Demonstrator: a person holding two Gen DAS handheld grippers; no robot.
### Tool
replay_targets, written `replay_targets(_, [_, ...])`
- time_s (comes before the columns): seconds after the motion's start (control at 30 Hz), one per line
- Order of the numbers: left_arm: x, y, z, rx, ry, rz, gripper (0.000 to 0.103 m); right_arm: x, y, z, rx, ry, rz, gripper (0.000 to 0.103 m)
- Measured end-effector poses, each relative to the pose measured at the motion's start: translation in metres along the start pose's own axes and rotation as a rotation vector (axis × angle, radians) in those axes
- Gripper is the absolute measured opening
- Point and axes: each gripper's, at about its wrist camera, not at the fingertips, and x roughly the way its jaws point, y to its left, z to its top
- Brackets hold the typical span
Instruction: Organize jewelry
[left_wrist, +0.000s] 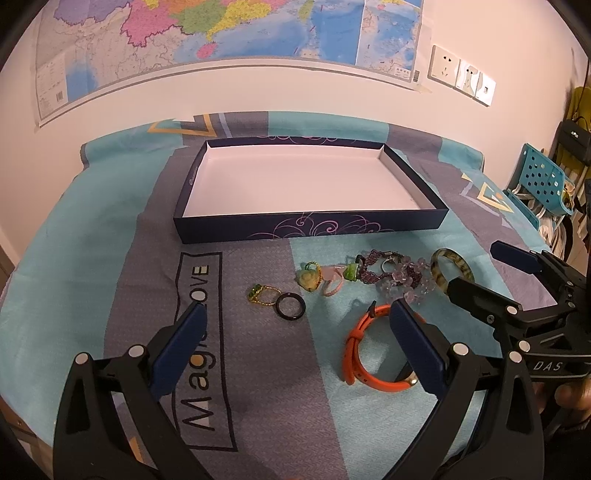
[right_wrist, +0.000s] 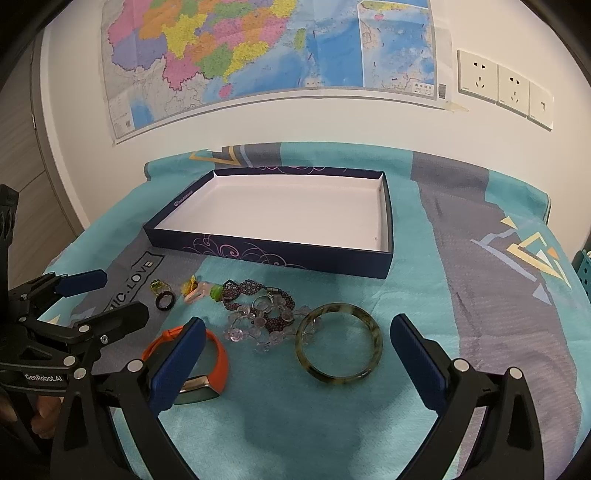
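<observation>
A shallow dark-blue box (left_wrist: 314, 225) with a white floor sits on the counter (left_wrist: 92, 240) beyond both tools, its long side facing them; nothing lies inside it.

The left tool (left_wrist: 299, 332) is spread wide and holds nothing. Between its fingers, a little ahead, lie a black ring (left_wrist: 290, 306) and a gold ring with a green stone (left_wrist: 258, 293), the two just beside each other. Its right finger stands in front of an orange wristband (left_wrist: 364, 350) and hides part of it; whether they touch cannot be told.

The right tool (right_wrist: 295, 350) is also spread wide and empty. A mottled green bangle (right_wrist: 339, 343) lies flat between its fingers, clear of both. Just left of the bangle and touching it is a tangle of purple beaded bracelets and clear beads (right_wrist: 258, 314), with small pink, yellow and green rings (right_wrist: 199, 290) farther left. The orange wristband lies behind this tool's left finger.

All the jewelry lies in a loose row between the tools and the near wall of the box. The teal and grey cloth (right_wrist: 480, 295) to the right of the right tool is bare out to the counter's edge, and the wall with a map (right_wrist: 258, 55) rises right behind the box.
</observation>
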Motion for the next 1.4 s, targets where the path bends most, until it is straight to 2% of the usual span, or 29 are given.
replay_targets(1.4, [0.0048, -0.0024, -0.0036, 0.006, 0.006, -0.007, 0.097, 0.0036, -0.0007, -0.0006, 0.007, 0.012, 0.006, 0.097])
